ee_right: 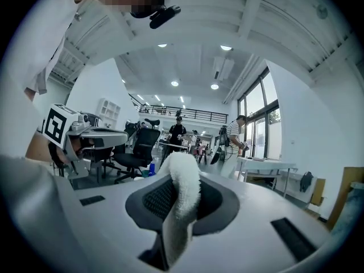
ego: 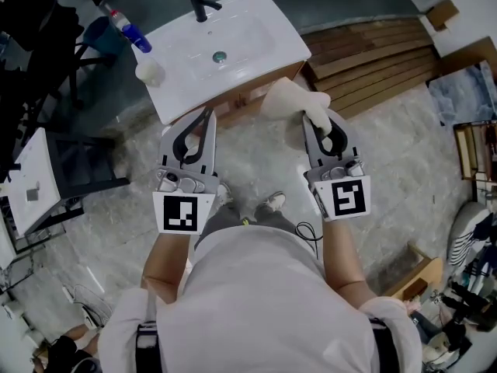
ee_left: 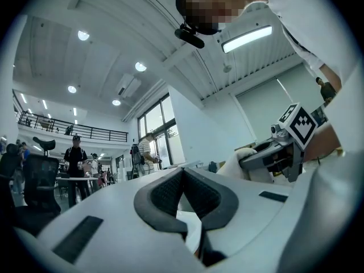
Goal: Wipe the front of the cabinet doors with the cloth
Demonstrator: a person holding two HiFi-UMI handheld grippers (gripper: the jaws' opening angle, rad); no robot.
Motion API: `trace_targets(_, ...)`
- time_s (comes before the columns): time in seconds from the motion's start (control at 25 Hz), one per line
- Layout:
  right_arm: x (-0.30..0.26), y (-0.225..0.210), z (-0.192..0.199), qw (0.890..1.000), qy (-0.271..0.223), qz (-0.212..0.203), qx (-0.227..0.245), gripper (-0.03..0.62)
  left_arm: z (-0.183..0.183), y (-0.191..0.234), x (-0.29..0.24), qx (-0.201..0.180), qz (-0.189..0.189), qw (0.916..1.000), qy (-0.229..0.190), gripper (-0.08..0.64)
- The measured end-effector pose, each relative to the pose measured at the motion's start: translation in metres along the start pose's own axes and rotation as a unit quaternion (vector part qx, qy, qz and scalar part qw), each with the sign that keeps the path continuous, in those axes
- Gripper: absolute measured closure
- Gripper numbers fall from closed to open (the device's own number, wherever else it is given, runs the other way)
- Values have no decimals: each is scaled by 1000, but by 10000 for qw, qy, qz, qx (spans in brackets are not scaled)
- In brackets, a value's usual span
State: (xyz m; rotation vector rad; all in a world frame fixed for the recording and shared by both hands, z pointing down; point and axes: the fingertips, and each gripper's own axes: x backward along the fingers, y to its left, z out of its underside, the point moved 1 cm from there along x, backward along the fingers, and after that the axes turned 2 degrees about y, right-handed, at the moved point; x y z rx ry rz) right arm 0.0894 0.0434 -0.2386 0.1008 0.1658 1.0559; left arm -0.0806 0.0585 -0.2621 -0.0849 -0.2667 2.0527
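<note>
- Two grippers. The right gripper has its jaws clamped on one cloth; the left gripper has its jaws closed tip to tip with nothing between them.
- Cloth: white, fluffy terry. A thick fold stands up between the right jaw pads, and the rest bunches ahead of the tips.
- Pads on both grippers are dark with a dimpled grid. The bodies are smooth light grey, each with one black-and-white marker cube.
- The cloth bunch lies against the cabinet at its top front corner, just ahead of the right tips. Cabinet is brown wood.
- On top of the cabinet sits one white glossy basin with one black faucet, beyond both grippers.
- One spray bottle stands beyond the left gripper, off the basin's corner.
- Stacked wood planks lie beyond the right gripper.
- Only the head view shows the cabinet and basin. Both gripper views point up at the ceiling lights and hall, and each shows the other gripper.
</note>
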Motion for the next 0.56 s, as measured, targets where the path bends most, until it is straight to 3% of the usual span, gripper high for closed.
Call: trace_targets(0.56,5,-11,6,9997,20,128,210,517,5,-20,-26,61,316,9995,-30,541)
